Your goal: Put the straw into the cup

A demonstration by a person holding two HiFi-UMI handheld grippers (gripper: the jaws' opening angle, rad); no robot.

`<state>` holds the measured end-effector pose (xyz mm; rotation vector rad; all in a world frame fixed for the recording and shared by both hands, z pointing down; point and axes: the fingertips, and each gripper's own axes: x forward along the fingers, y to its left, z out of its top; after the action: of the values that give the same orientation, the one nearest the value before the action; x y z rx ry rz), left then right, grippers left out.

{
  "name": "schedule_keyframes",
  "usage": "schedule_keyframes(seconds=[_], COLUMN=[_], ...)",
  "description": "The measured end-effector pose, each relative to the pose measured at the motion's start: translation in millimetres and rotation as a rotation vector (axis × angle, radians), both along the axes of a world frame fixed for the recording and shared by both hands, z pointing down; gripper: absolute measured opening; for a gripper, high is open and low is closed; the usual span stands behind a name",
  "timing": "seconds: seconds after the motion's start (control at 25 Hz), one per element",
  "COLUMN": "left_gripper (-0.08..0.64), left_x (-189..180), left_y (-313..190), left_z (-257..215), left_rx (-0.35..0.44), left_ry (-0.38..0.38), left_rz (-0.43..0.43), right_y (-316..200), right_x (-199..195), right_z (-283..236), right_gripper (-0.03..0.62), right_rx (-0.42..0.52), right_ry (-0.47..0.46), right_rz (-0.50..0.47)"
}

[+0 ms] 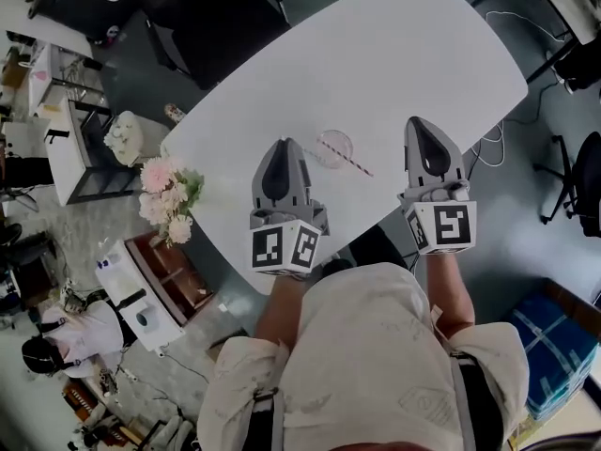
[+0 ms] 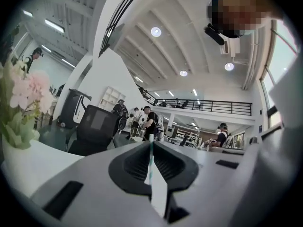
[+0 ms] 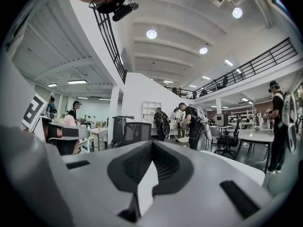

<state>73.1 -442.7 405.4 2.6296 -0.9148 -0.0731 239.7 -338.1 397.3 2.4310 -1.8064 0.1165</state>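
A clear cup [image 1: 334,147] stands on the white table [image 1: 404,54], between my two grippers and a little beyond them. A pink striped straw [image 1: 357,163] slants from the cup's rim toward the lower right; I cannot tell whether its lower end sits inside the cup. My left gripper [image 1: 282,148] is just left of the cup and tilted upward. In the left gripper view the left gripper [image 2: 150,148] is shut on a thin white-and-teal striped straw [image 2: 150,157] that sticks up between the jaws. My right gripper [image 1: 424,128] is right of the cup; the right gripper [image 3: 150,148] is shut with nothing in it.
A vase of pink flowers [image 1: 169,195] stands off the table's left corner. A black office chair [image 1: 221,17] is at the far side. The table's near edge runs just in front of the person's body. Blue crates [image 1: 563,346] sit on the floor at right.
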Motion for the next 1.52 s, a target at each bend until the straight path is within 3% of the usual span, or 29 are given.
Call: schedule_keyframes(seconds=[0.24,0.52,0.8,1.52], left_gripper=[0.025,0.025,0.025,0.049], left_x=[28,27,20,10], left_y=[-6,-18,-22,-24], left_z=[51,109,146,154], left_rx=[-0.089,-0.203,-0.308,-0.3], left_ry=[-0.077,-0.126,-0.119,-0.157], left_rz=[-0.031,-0.071,-0.126,-0.12], right_y=[-10,-44,-61,-68], right_x=[32,31,30,19], right_z=[34,68,96,93], right_gripper=[0.002,0.002,0.002,0.002], right_rx=[-0.041,-0.075,-0.114,-0.106], right_ry=[-0.039,-0.077,-0.111,-0.103], right_rz=[-0.022,-0.08,-0.121,-0.133])
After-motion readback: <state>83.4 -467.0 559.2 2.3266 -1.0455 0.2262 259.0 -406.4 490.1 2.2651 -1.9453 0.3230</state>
